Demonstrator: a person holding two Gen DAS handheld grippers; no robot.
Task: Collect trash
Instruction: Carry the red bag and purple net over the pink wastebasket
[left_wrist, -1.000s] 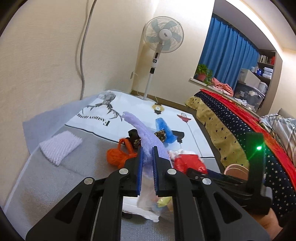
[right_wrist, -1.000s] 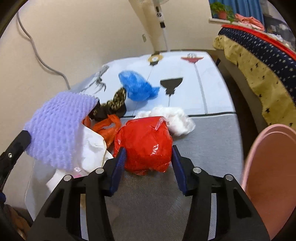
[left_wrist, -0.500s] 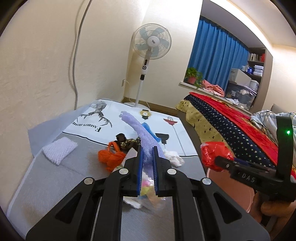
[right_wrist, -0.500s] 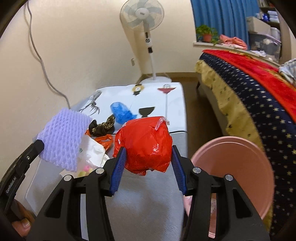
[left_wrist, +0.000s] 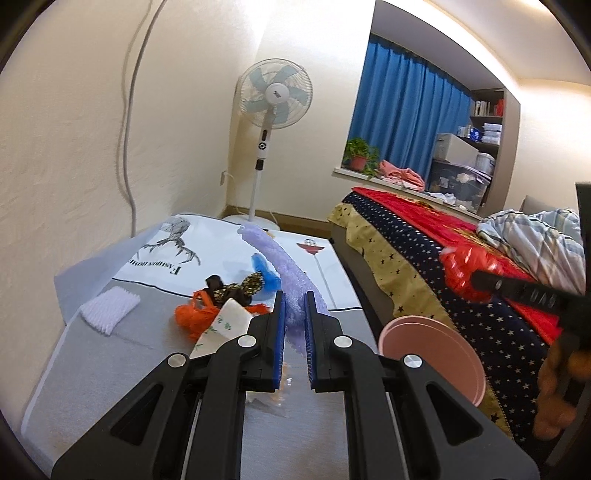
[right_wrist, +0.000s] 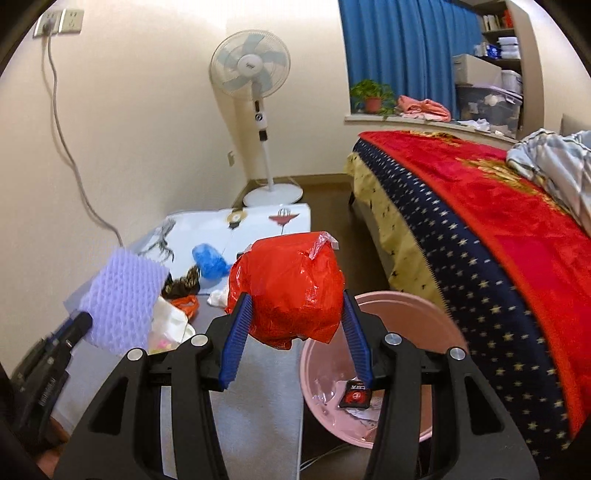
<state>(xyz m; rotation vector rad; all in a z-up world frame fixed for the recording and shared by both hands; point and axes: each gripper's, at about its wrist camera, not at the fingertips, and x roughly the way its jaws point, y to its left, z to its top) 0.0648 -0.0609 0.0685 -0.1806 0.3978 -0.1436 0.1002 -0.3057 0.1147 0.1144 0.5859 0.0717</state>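
Presently both grippers are loaded. The right gripper (right_wrist: 295, 332) clamps a crumpled red bag (right_wrist: 286, 286), raised just beside the rim of the pink bin (right_wrist: 413, 306); the left gripper (left_wrist: 294, 325) pinches a purple foam net (left_wrist: 284, 266) above the grey mat (left_wrist: 110, 369).

Advice — carry the red bag fully over the bin's mouth before letting go; it is light and could catch the rim. Bring the net after it.

Hard to read: the bin's near edge is masked by the fingers, and the orange bag (left_wrist: 192, 317) and the scraps beside it overlap — count uncertain.
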